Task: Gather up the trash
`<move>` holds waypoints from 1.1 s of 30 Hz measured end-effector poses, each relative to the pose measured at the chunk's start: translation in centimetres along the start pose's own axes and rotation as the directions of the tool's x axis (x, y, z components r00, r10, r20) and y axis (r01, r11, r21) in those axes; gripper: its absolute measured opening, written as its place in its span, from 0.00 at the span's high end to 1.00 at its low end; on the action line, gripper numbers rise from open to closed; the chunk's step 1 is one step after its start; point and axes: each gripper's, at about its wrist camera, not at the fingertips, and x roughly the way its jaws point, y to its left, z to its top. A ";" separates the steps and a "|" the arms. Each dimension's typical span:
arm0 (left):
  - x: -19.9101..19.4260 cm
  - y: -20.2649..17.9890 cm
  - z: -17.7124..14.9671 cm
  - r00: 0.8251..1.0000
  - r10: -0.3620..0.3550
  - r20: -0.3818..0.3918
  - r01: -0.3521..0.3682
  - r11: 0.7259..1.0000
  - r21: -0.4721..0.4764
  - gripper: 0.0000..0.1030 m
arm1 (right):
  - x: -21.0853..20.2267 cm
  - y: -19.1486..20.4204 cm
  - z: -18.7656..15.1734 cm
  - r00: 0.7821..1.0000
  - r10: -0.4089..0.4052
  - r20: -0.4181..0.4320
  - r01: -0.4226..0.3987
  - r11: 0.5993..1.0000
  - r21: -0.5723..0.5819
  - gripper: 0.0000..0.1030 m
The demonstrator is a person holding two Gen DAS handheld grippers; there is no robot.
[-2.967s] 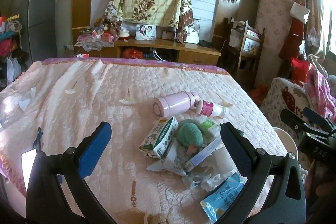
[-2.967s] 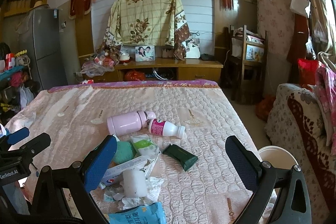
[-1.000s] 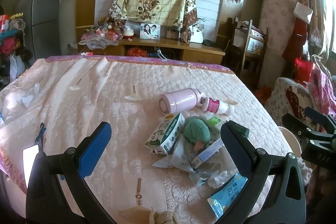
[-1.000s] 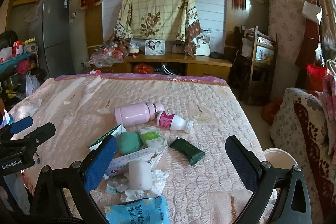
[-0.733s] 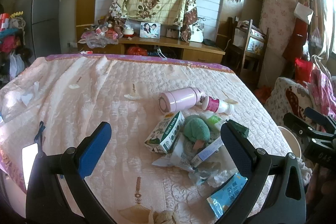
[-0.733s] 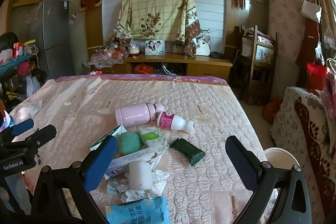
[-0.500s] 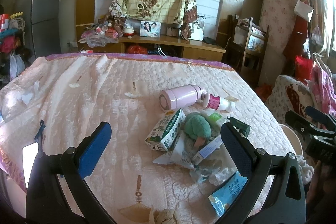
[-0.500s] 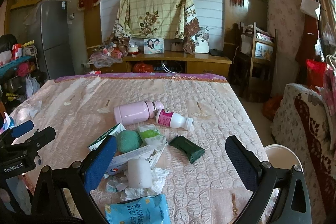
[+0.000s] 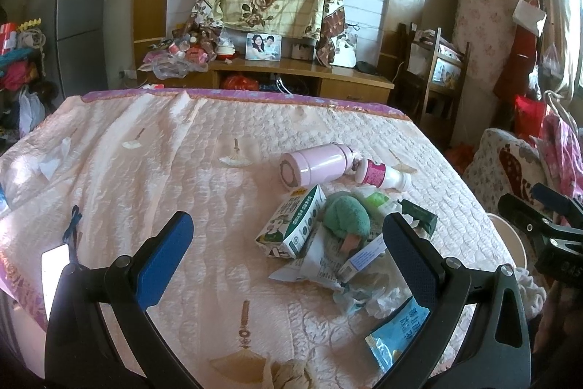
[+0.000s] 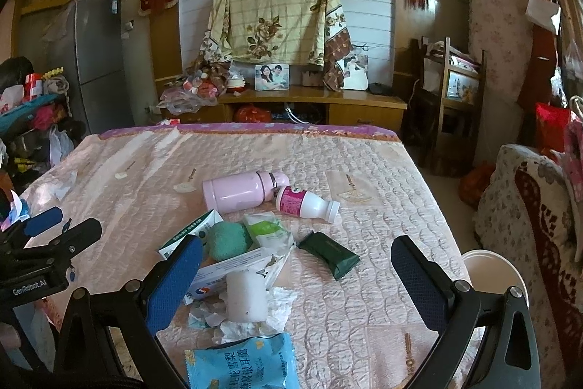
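A pile of trash lies on the pink quilted bed [image 9: 164,177]: a green-and-white carton [image 9: 291,225], a green sponge [image 10: 227,239], a dark green packet [image 10: 329,254], a white cup [image 10: 246,294] on crumpled tissue, a blue snack bag [image 10: 244,363] and a white-and-pink bottle [image 10: 306,203]. A pink flask [image 10: 240,190] lies beside them. My left gripper [image 9: 288,239] is open and empty, held above the bed's near edge. My right gripper [image 10: 297,265] is open and empty over the pile's right side.
A white bin [image 10: 492,272] stands on the floor at the bed's right side, next to a floral sofa [image 10: 528,214]. A wooden cabinet [image 10: 313,104] with photos stands beyond the bed. A grey fridge [image 10: 94,64] stands at the back left. A tissue scrap [image 9: 54,159] lies at the bed's left.
Both grippers have drifted slightly, shifting the views a little. Both stay open and empty. Nothing on the bed has moved.
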 end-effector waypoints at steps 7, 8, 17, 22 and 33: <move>0.0 0.7 -0.3 1.000 0.003 -0.011 -0.003 1.000 -0.002 0.00 | 0.1 0.3 -0.1 1.000 0.002 -0.020 -0.002 1.000 -0.025 0.01; 0.0 0.6 -0.3 1.000 0.003 -0.011 -0.003 1.000 -0.003 0.00 | 0.1 0.2 -0.1 1.000 0.002 -0.021 -0.003 1.000 -0.025 0.01; 0.0 0.6 -0.2 1.000 0.002 -0.012 -0.002 1.000 -0.002 0.00 | 0.1 0.1 0.0 1.000 0.002 -0.011 -0.002 1.000 -0.015 0.01; 0.1 0.8 -0.2 0.999 -0.013 -0.033 0.013 1.000 -0.009 0.00 | 0.2 0.0 -0.1 1.000 0.007 -0.025 -0.007 1.000 -0.021 0.01; 0.4 2.5 -3.1 0.955 -0.118 -0.273 0.120 0.993 -0.008 0.00 | 3.1 -0.7 -5.0 0.953 0.085 -0.292 -0.118 0.988 -0.098 0.01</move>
